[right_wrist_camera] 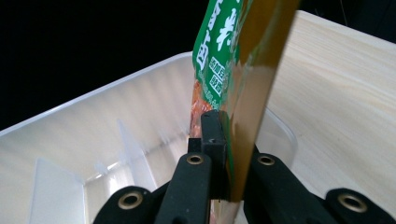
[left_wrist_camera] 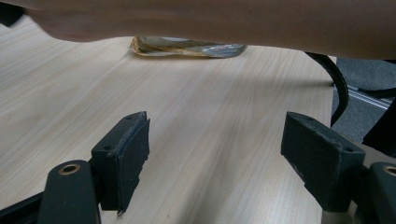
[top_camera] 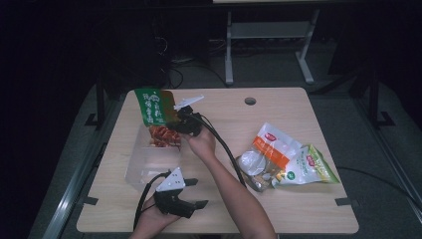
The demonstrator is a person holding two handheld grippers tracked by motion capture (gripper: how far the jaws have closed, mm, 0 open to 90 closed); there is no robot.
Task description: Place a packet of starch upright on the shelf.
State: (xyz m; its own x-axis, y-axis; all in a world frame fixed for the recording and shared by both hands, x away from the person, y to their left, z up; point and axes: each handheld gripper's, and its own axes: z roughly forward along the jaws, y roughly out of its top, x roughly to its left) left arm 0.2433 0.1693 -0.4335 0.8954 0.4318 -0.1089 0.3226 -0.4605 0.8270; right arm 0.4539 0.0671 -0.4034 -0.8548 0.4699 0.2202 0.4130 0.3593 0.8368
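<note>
The right gripper [right_wrist_camera: 224, 154] is pinching a green snack packet [right_wrist_camera: 229, 56] printed with white Chinese characters above the clear bin [right_wrist_camera: 93, 140], while the left gripper [left_wrist_camera: 215, 158] is resting wide open near that bin.

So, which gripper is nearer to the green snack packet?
Right. The right gripper has its fingers shut on the green snack packet over the clear box; the left gripper rests open at the table's near edge, apart from it.

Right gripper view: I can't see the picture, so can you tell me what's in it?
The right tool is shut on a green and orange snack packet, holding it up on edge over a clear plastic box. The box has thin see-through dividers inside and sits on a pale wooden table.
</note>
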